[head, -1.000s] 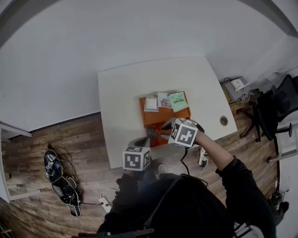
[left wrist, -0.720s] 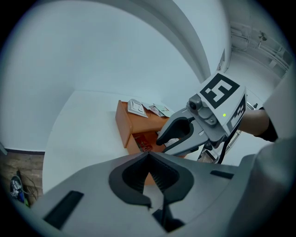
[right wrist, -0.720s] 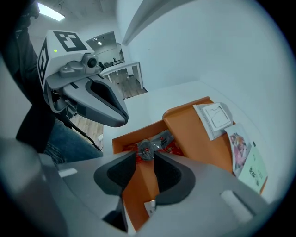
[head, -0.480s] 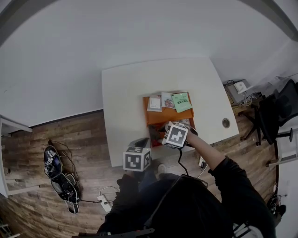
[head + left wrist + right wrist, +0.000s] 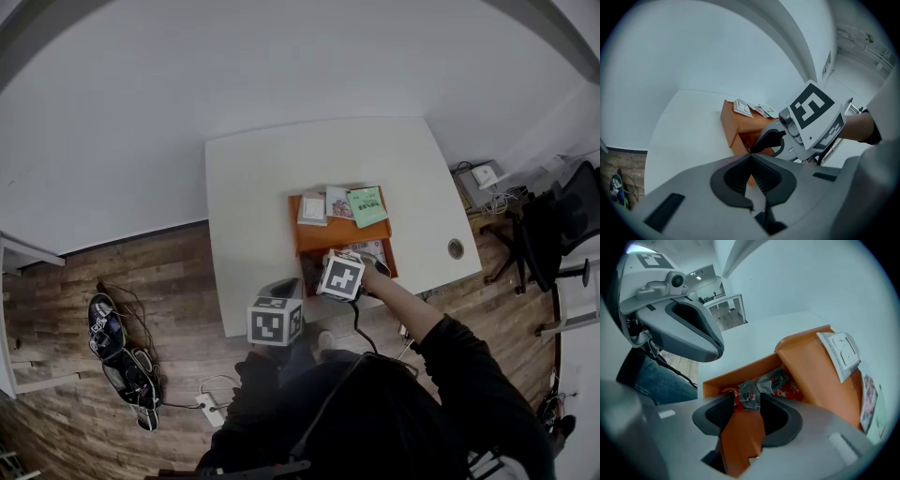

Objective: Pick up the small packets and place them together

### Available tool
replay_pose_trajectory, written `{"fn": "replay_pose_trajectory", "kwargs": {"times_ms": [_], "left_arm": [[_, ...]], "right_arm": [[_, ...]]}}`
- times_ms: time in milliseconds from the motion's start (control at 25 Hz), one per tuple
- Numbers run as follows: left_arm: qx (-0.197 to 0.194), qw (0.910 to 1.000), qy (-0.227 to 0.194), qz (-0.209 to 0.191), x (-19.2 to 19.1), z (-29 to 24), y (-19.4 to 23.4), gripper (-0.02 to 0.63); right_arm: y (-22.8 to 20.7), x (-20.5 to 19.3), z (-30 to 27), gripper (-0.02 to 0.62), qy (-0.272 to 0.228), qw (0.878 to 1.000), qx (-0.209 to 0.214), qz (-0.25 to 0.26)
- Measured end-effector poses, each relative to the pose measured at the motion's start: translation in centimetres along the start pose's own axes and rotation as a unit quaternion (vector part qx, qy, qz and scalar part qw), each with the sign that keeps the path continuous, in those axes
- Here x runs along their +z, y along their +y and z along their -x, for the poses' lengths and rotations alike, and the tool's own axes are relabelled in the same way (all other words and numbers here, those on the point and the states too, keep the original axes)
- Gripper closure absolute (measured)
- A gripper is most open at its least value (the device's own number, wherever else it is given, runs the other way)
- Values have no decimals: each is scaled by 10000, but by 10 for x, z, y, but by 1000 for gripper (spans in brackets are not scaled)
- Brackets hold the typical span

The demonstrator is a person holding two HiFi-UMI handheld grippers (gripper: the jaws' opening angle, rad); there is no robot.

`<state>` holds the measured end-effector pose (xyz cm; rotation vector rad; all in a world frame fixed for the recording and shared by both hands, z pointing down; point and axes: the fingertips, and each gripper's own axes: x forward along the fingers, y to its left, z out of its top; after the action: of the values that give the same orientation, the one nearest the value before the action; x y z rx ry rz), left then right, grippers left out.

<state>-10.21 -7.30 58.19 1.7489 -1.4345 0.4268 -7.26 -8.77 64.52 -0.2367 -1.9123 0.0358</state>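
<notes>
Since earlier frame, right gripper [image 5: 749, 405] dropping into low front compartment of orange cardboard box [image 5: 806, 371]. Jaws just opening, now spreading wide. Crinkled grey-and-red small packet [image 5: 749, 392] lying between tips, at 12 o'clock. Left gripper [image 5: 750, 155] hovering at box's 7 o'clock, jaws pressing together, empty.

Head view high overhead, steeply down, far above the white tabletop [image 5: 253, 187], left gripper view low, facing across it, right gripper view close, angled down into the orange box [image 5: 811, 366], box shared by all three views
</notes>
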Motion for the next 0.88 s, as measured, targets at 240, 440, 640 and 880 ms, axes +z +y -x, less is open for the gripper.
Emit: {"fn": "replay_pose_trajectory", "kwargs": {"times_ms": [240, 440, 640, 880], "left_arm": [[-5, 10000, -4, -17, 2, 0, 0, 607], [7, 10000, -14, -1, 1, 2, 1, 607], [9, 10000, -15, -16, -1, 1, 1, 607], [-8, 10000, -2, -27, -2, 2, 1, 607]], "right_arm": [[3, -2, -5, 482, 245, 9997, 24, 72], [6, -4, -5, 508, 350, 9993, 82, 51], [7, -8, -5, 535, 369, 9993, 112, 8], [4, -15, 2, 543, 341, 9994, 83, -69]]}}
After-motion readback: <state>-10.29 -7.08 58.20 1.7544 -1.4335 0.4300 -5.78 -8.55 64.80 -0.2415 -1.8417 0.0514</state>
